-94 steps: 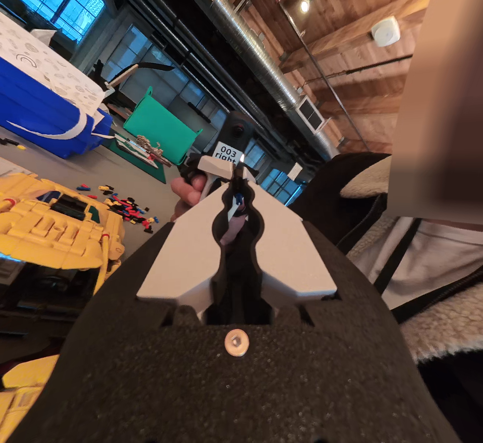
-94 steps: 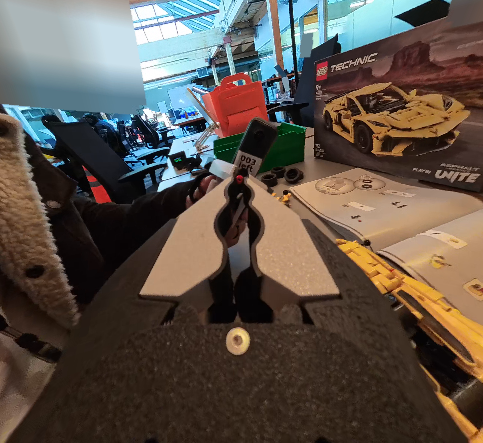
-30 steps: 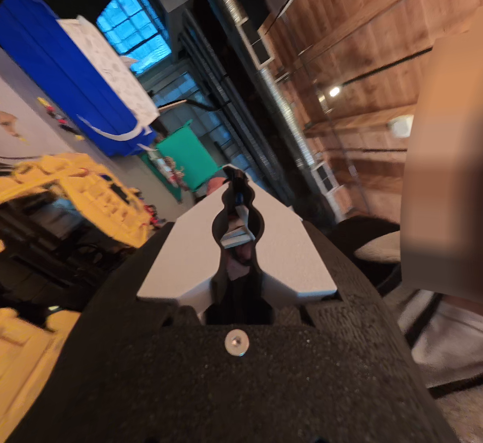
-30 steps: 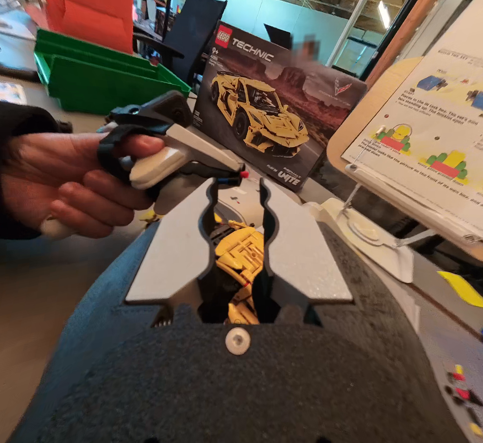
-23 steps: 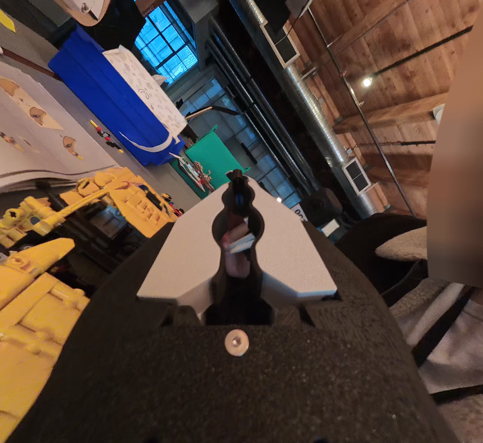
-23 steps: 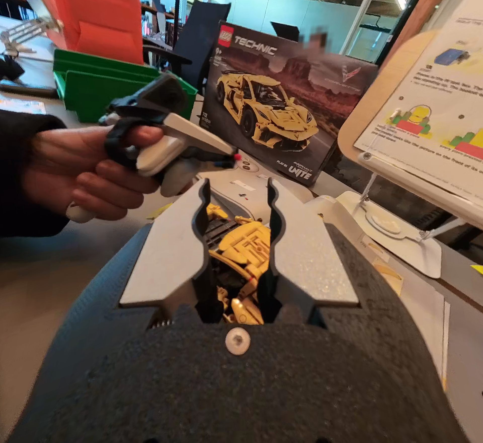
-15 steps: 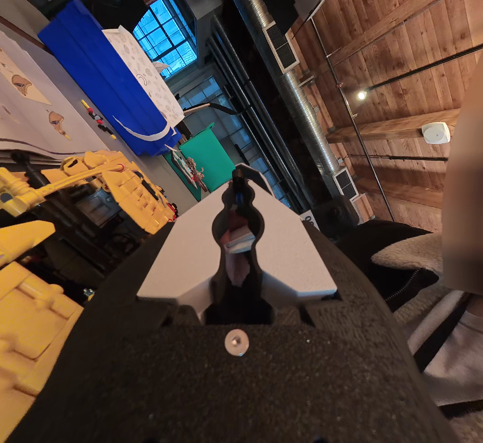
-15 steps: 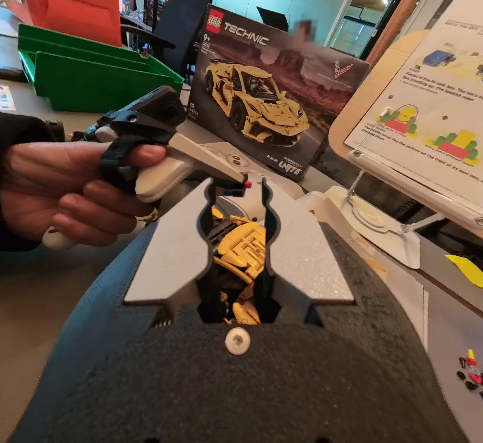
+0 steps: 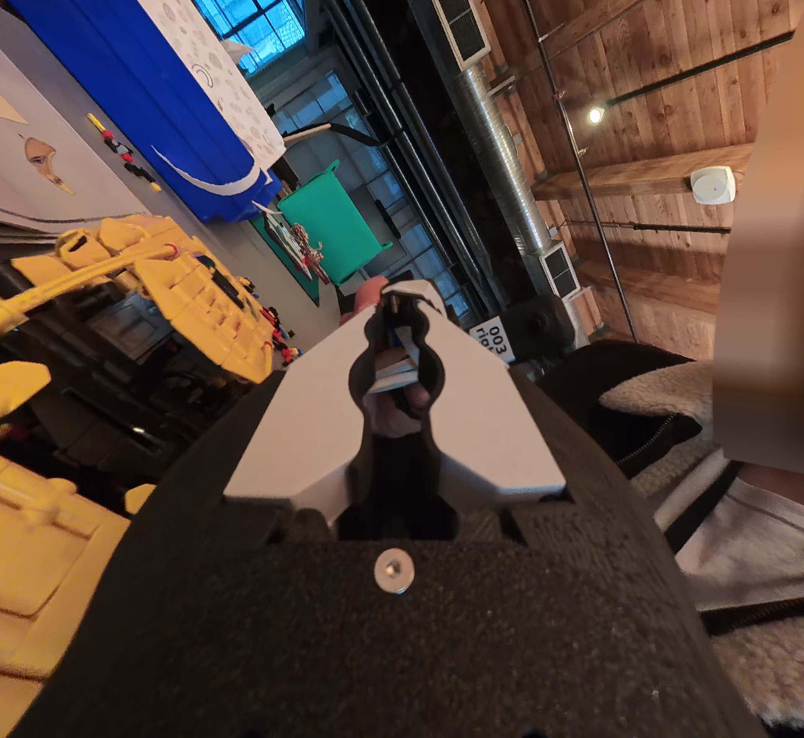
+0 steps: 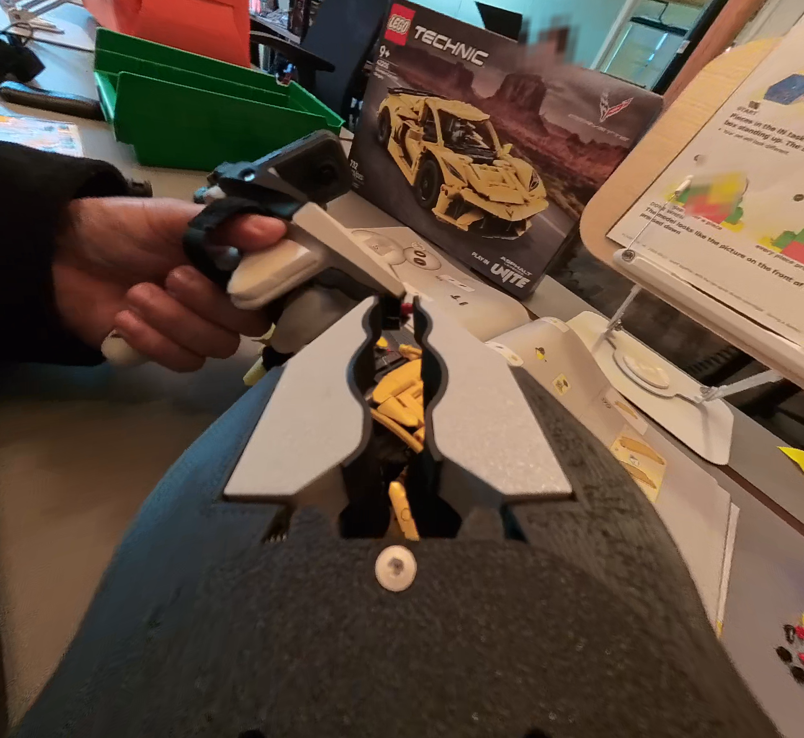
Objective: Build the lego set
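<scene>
Left tongs [image 9: 396, 308]: closed on a small dark piece with a red tip [image 10: 399, 311], held up in the air over the worktop [image 10: 65, 434].
Right tongs [image 10: 395, 309]: tips almost together around that same small piece, seemingly just touching it; firm grip or not, cannot tell.
Step in hand: judged a tongs-to-tongs handover or re-grip of one small part, above the build.
Yellow car model [image 9: 195, 282]: partly built, on the worktop just below both tongs, left in the left wrist view.
Loose pieces [image 9: 283, 347]: scattered beyond the model, farther off.
Set box [image 10: 500, 142]: standing far, behind an open instruction booklet [image 10: 457, 295].
Next move: likely one side lets go once the other has it square, then the part goes down to the model.
</scene>
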A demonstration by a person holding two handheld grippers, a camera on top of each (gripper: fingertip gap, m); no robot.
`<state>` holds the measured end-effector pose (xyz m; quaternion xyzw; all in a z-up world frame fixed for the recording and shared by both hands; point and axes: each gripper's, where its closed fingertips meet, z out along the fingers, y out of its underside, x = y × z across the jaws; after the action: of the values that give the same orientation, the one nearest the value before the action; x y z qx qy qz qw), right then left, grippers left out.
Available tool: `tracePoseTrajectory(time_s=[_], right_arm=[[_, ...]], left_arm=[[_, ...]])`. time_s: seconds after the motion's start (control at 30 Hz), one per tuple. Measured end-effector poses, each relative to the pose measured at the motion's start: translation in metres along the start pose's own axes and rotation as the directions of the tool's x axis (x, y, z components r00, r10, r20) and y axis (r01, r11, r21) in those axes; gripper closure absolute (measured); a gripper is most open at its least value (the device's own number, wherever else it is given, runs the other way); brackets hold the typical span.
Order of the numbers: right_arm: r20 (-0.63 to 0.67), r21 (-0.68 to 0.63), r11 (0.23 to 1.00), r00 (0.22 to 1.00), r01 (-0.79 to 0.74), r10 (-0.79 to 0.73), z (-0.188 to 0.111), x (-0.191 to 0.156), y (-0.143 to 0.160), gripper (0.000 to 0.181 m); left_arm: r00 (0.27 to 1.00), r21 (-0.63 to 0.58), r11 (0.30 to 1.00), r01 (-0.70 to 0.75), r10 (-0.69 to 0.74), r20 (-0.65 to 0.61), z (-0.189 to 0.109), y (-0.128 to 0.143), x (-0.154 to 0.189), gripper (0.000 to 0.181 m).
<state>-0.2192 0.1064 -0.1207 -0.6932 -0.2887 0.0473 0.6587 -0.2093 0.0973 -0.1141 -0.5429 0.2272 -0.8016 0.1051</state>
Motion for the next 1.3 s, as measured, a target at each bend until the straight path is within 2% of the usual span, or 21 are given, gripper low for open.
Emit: tracePoseTrajectory(time_s=[0.1,0.3,0.57,1.03,1.17,1.3], right_arm=[[0.03,-0.022,0.999,0.999,0.027,-0.026,-0.003,0.001,0.006,0.169],[0.117,-0.042,0.997,0.992,0.058,-0.053,-0.009,-0.004,0.013,0.17],[0.061,-0.122,0.984,0.99,0.132,-0.125,-0.004,-0.001,0.024,0.167],[0.063,-0.197,0.972,0.991,0.131,-0.121,0.0,-0.004,0.033,0.169],[0.1,-0.227,0.971,0.994,0.076,-0.054,-0.001,-0.003,0.032,0.17],[0.087,-0.241,0.96,0.988,0.146,-0.129,-0.003,-0.005,0.031,0.173]], left_arm=[[1.0,-0.043,0.999,-0.001,0.002,0.014,0.001,0.005,-0.001,0.165],[0.993,-0.124,0.99,-0.059,0.071,0.089,-0.002,0.013,-0.009,0.174],[0.965,-0.149,0.977,-0.154,0.181,0.189,-0.006,0.012,-0.02,0.175],[0.951,-0.184,0.967,-0.175,0.215,0.223,-0.005,0.017,-0.025,0.174],[0.955,-0.174,0.97,-0.171,0.207,0.212,-0.004,0.017,-0.023,0.175],[0.96,-0.175,0.971,-0.164,0.198,0.199,-0.003,0.018,-0.021,0.174]])
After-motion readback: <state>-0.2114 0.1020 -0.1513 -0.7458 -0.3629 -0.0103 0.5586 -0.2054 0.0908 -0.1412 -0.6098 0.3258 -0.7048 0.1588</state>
